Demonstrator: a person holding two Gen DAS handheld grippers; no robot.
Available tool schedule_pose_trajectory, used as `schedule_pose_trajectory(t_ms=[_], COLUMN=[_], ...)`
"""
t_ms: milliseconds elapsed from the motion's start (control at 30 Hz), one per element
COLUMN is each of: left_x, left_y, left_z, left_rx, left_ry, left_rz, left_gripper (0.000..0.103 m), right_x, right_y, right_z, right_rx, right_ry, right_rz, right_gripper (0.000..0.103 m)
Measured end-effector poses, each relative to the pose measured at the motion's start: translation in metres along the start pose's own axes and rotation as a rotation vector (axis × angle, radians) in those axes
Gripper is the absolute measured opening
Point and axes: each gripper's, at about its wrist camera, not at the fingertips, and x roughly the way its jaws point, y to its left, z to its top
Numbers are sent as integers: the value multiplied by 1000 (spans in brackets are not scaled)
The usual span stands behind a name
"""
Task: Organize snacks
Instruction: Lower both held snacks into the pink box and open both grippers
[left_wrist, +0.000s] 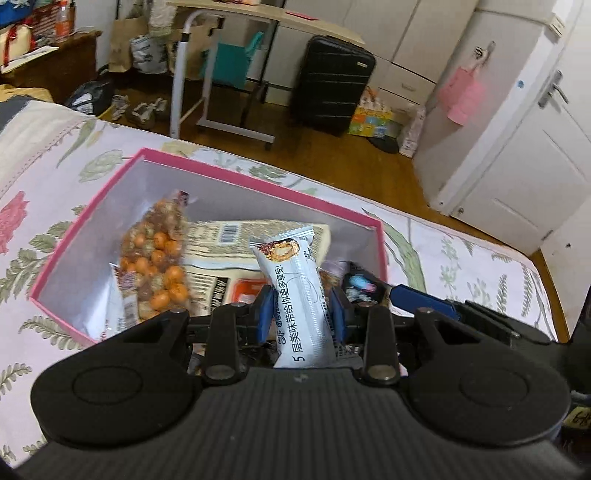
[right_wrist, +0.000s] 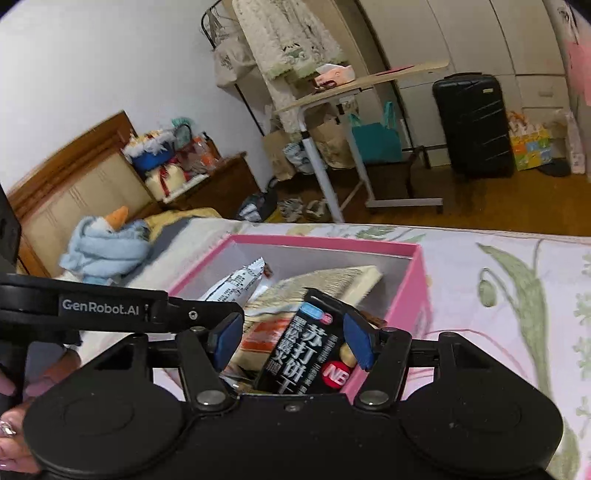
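A pink box sits on the flowered bed sheet. It holds a bag of orange coated nuts and a beige striped packet. My left gripper is shut on a white snack bar, which hangs tilted over the box's near side; the bar's end also shows in the right wrist view. A black cracker packet stands between the fingers of my right gripper above the box's near right corner. The left pad is clear of the packet, so the jaws are open.
The flowered sheet spreads right of the box. A blue plush toy lies at the bed's head. Beyond the bed's edge are a wooden floor, a rolling side table, a black suitcase and a white door. A hand shows at lower left.
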Motion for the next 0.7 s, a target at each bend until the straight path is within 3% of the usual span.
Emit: schedule_pose_trajectory(t_ms=[233,433,700], left_x=[10,2,-24], left_y=[-23,-36,-35], left_z=[-12,-20,-31], left_rx=[79,158,124], left_ry=[13,-36,-20], left_rz=[-9,36,30], left_gripper=[32,48,49], right_x=[-22,-40,-77], right_y=[-5,2,12], right_z=[-12,-20,-31], right_rx=[-2,-44,-93], right_ry=[12,19,24], right_rz=[-42,-76,-119], right_gripper=[66,66,67])
